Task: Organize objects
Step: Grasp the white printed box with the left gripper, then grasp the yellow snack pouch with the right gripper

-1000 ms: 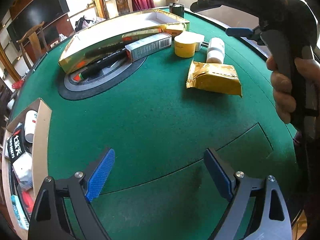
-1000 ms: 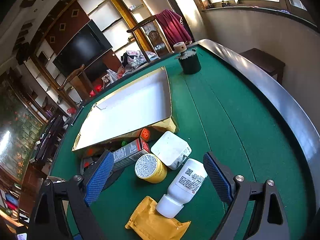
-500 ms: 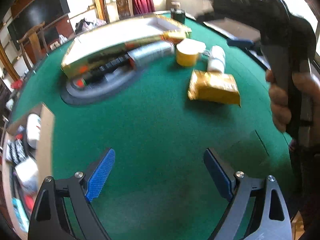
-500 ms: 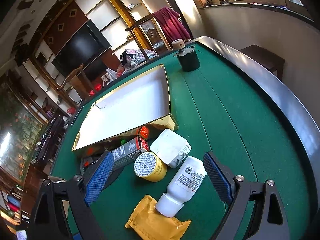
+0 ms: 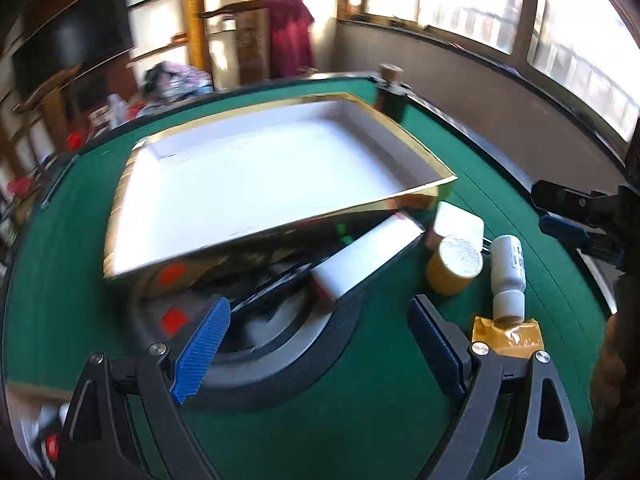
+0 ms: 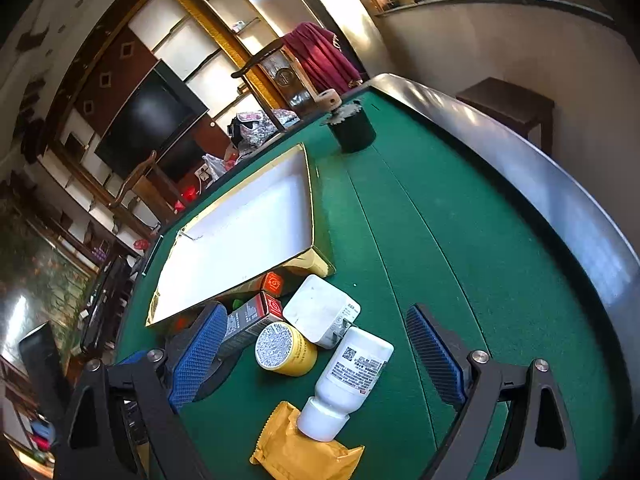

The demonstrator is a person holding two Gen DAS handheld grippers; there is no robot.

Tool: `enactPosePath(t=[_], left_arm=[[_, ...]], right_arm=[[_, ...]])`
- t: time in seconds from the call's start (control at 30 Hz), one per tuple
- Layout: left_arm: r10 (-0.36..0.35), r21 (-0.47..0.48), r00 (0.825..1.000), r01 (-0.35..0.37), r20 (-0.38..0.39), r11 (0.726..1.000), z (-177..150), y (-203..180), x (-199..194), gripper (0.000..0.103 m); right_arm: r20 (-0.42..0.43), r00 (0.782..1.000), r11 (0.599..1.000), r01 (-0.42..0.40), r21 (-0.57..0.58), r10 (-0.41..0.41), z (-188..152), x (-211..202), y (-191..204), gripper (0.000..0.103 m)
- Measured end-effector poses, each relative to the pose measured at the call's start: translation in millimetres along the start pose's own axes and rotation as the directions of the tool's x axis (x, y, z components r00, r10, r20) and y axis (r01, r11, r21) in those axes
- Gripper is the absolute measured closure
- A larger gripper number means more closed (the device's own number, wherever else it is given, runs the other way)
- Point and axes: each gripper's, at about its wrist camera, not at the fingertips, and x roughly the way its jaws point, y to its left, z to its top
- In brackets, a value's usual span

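1. Our left tongs (image 5: 316,344) stand wide with nothing between them, and they have swung across the green bench (image 5: 360,440) within the last second; the bare felt that filled the lower middle of the left wrist view has given way to the dark round inset (image 5: 280,376) and the clutter on it

2. The gold-rimmed tray (image 5: 256,184), earlier small at the top of that view, now fills its centre, white inside and still holding nothing

3. The long carton (image 5: 368,258) now lies just above the gap of the left tongs, leaning against the tray's near wall, with the yellow jar (image 5: 454,266), the white box (image 5: 458,222), the white bottle (image 5: 508,268) and the gold pouch (image 5: 506,330) to the right of centre

4. Our right tongs (image 6: 316,350) are also parted and hold nothing; they have barely shifted, and in the right wrist view the yellow jar (image 6: 285,349) and white bottle (image 6: 352,376) lie between the blue pads, untouched

5. We judge that sorting into the tray has not begun here, and that the left tongs are lining up on the carton as the first pick

6. The motion blur leaves the carton's print unreadable in the left wrist view
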Motion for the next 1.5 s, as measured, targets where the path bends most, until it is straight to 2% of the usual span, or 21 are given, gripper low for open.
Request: enactPosePath(t=[0.13,0.27,0.33,0.4,0.43,0.5,0.53,0.6,0.73,0.87,1.0,1.07,1.23,1.5], left_arm=[[0.011,0.137,1.0,-0.007,-0.028,0.991,14.1,-22.2,28.0,0.014],[0.001,0.177,0.998,0.011,-0.067,0.984,20.2,-34.1,49.1,0.014],[0.007,0.188,0.997,0.007,-0.074,0.982,21.4,-38.6,56.1,0.024],[0.046,0.201,0.997,-0.033,-0.061,0.979,20.4,-43.0,59.5,0.054],[0.032,0.206,0.998,-0.019,-0.062,0.978,19.7,-44.7,58.6,0.057],[-0.013,0.188,0.996,0.028,-0.083,0.982,17.3,-45.5,55.3,0.075],[-0.019,0.184,0.996,0.035,-0.093,0.982,15.9,-45.9,54.1,0.077],[-0.014,0.193,0.995,0.033,-0.097,0.981,10.3,-48.1,50.2,0.077],[-0.051,0.173,0.992,0.071,-0.119,0.982,-4.8,-51.0,38.5,0.077],[-0.021,0.176,0.992,0.044,-0.128,0.983,-4.6,-61.1,49.5,0.076],[-0.002,0.156,0.995,0.018,-0.104,0.988,-2.9,-66.3,53.1,0.076],[-0.017,0.132,0.995,0.03,-0.096,0.991,-5.9,-64.3,48.5,0.077],[-0.052,0.032,0.998,0.053,-0.021,0.998,-22.6,-42.9,3.5,0.077],[-0.02,-0.065,0.995,0.026,0.097,0.998,-87.3,-16.3,-96.1,0.077]], right_arm=[[-0.014,1.0,1.0,0.006,-0.001,-0.006,-0.9,3.8,0.2,0.009],[-0.025,1.0,1.0,0.016,-0.004,-0.016,-1.5,7.4,0.5,0.009],[-0.036,0.999,1.0,0.019,0.004,-0.019,-1.5,10.4,-1.7,0.009],[-0.042,0.999,1.0,0.019,0.017,-0.018,-1.4,11.3,-4.1,0.009],[-0.045,0.999,1.0,0.02,0.023,-0.019,-1.1,11.9,-5.6,0.009],[-0.052,0.999,0.999,0.014,0.039,-0.012,-0.9,13.0,-8.5,0.009],[-0.055,0.998,0.999,0.013,0.043,-0.01,-1.5,13.3,-9.2,0.009],[-0.063,0.998,0.999,0.014,0.048,-0.011,-2.0,15.3,-10.1,0.008],[-0.071,0.997,0.999,0.013,0.049,-0.01,-2.4,17.0,-10.2,0.008],[-0.073,0.997,0.999,0.011,0.05,-0.007,-3.9,17.7,-9.6,0.008],[-0.076,0.997,0.999,0.019,0.036,-0.016,-5.6,19.3,-7.9,0.008],[-0.075,0.997,0.999,0.018,0.033,-0.015,-6.4,19.4,-7.4,0.008],[-0.081,0.997,1.0,0.017,0.014,-0.016,-8.2,21.7,-4.2,0.008],[-0.072,0.997,0.998,0.011,-0.065,-0.016,-13.9,24.6,9.7,0.008]])
